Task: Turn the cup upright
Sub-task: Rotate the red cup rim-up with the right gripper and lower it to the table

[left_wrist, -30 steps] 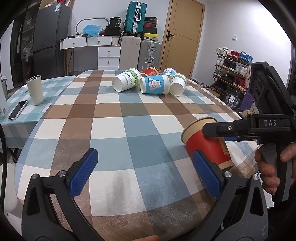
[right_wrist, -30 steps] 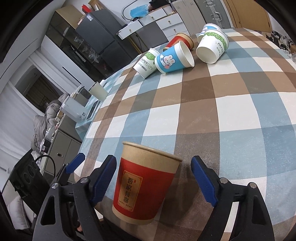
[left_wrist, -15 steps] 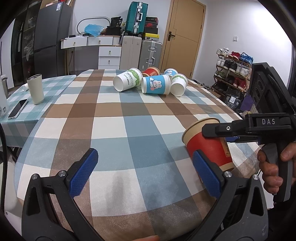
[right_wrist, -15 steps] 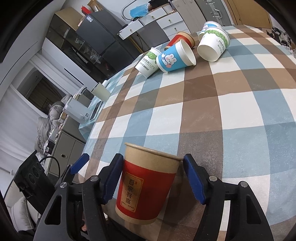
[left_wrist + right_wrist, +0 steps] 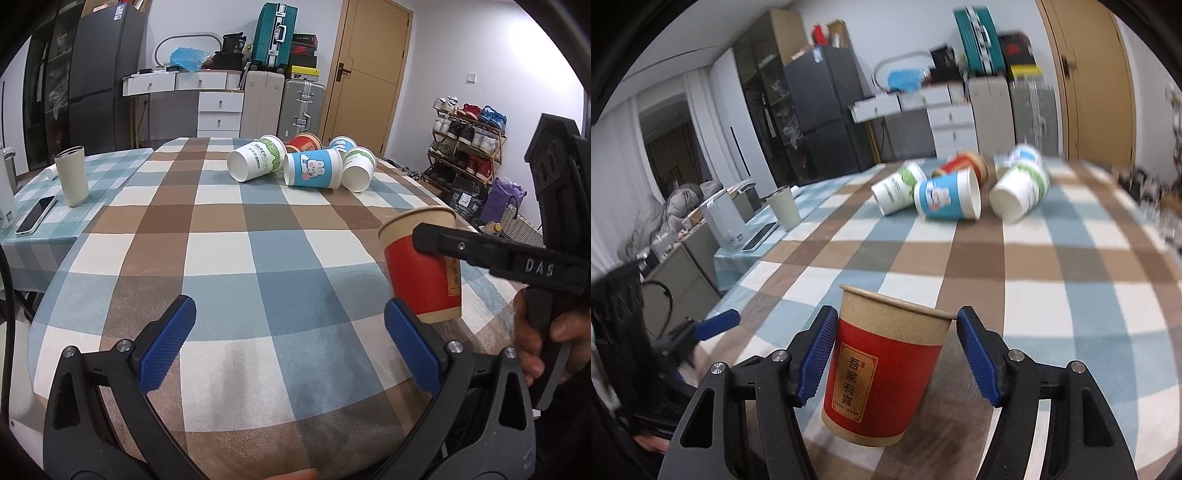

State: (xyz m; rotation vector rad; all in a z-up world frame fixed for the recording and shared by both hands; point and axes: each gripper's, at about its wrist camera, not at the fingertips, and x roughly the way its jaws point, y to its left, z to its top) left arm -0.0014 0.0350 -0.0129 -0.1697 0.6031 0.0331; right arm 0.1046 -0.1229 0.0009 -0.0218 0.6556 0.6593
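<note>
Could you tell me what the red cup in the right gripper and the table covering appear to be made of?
Red cup: likely paper, matte printed wall with a rolled kraft-brown rim. Table covering: seemingly woven checked cloth, matte, draping softly over the edge. Right gripper grips the cup.

Even, soft indoor light; left view sharp, right view motion-blurred (worst far); fisheye bending, dark corners.

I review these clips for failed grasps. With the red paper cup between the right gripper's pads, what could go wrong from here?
The red paper cup leans, held near its rim by the right gripper; it might slip or crumple. It hangs near the checked tablecloth's edge, so a drop could roll it off. The open left gripper could bump it.
</note>
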